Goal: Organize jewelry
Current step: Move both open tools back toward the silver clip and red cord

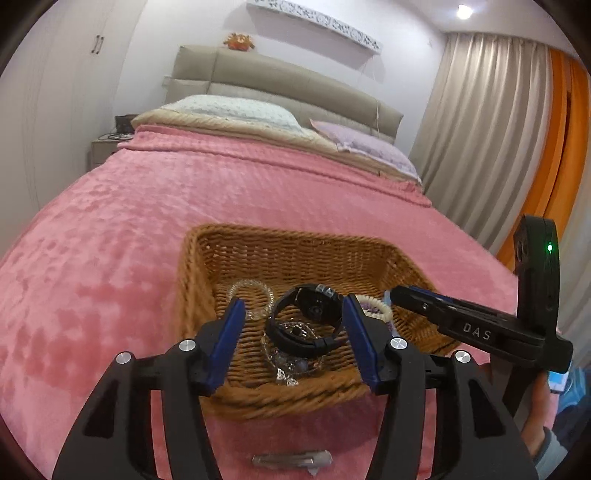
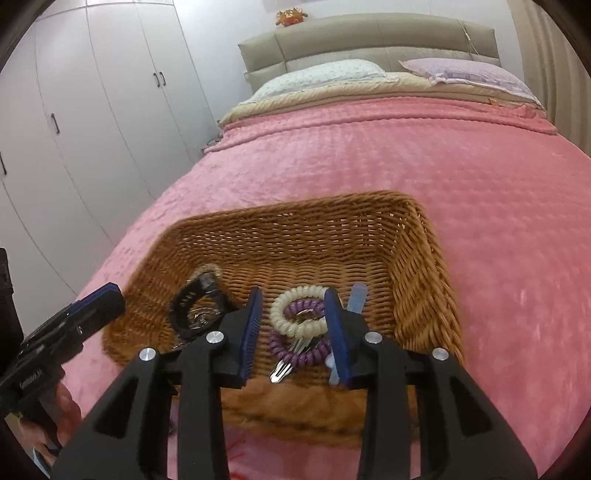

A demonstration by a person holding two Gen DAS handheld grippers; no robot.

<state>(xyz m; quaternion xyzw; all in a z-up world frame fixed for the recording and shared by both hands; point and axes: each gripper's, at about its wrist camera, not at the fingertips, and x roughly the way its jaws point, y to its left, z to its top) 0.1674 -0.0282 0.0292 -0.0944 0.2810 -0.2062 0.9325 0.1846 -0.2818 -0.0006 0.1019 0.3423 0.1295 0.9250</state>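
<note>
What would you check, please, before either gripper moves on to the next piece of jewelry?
1. Left gripper free of the black watch: ok, jaws apart.
2. Right gripper clear of the cream coil bracelet: ok, pads not pressing.
3. Both pieces inside the wicker basket: ok.
4. Silver hair clip put away: not ok, it lies on the pink blanket.
5. Watch free of the clear beads beneath: cannot tell.

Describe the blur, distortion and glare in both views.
Left wrist view: fisheye bends the curtain, a ceiling light flares, basket and watch fairly sharp. Right wrist view: near basket rim smeared, wardrobe bowed, no glare.
</note>
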